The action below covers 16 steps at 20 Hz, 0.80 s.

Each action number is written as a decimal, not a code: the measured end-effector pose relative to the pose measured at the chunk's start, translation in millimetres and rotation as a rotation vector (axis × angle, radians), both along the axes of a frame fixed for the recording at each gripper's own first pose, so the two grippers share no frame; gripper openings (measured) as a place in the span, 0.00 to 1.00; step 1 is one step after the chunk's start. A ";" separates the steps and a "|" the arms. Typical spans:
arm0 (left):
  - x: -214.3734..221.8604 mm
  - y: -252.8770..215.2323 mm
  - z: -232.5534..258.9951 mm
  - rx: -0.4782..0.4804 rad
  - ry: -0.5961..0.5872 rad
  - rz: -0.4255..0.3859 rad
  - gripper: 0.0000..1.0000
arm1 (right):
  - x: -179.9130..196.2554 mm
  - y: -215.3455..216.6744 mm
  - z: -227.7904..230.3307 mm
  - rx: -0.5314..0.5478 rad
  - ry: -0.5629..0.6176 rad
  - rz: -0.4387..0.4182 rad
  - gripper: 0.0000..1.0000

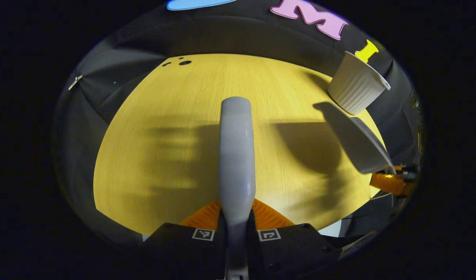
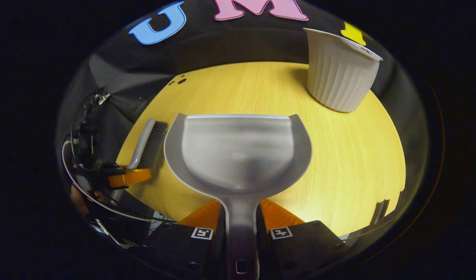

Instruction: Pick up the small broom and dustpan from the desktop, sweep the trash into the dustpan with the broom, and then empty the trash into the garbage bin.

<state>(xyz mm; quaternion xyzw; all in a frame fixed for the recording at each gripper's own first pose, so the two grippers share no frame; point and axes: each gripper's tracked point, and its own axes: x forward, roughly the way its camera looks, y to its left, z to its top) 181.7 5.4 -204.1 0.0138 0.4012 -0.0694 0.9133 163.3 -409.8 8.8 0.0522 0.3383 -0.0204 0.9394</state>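
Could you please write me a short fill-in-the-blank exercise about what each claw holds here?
1. The left claw is shut on the ____ handle.
2. The right claw grips the ____ by its handle.
3. The ribbed white bin stands on the ____ table.

Missing words: broom; dustpan; wooden

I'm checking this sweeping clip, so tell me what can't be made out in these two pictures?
- Inside of the white ribbed garbage bin: right gripper view, hidden by its own wall.
- Grey broom bristles: left gripper view, hidden behind the broom's back.
- Grey plastic dustpan floor: right gripper view, blurred, so any trash is unclear.
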 end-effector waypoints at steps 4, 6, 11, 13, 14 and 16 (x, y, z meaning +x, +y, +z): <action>25.6 0.2 -7.7 0.028 0.034 0.014 0.26 | 22.1 5.9 -17.4 0.004 0.018 -0.045 0.38; 33.9 0.1 -11.8 0.050 0.048 0.007 0.27 | 28.5 10.6 -15.9 -0.024 0.011 -0.052 0.38; 44.9 -1.8 -18.7 0.089 0.093 -0.006 0.28 | 39.3 26.9 -13.4 -0.047 0.040 -0.043 0.39; 49.0 0.7 -19.5 0.109 0.098 0.010 0.29 | 38.2 30.9 -12.2 -0.025 0.042 -0.045 0.39; 50.1 0.1 -19.1 0.118 0.099 0.006 0.29 | 38.5 33.8 -12.8 -0.019 0.036 -0.044 0.40; 47.8 -0.9 -17.6 0.148 0.098 -0.007 0.33 | 39.0 38.8 -14.0 -0.009 0.042 -0.028 0.53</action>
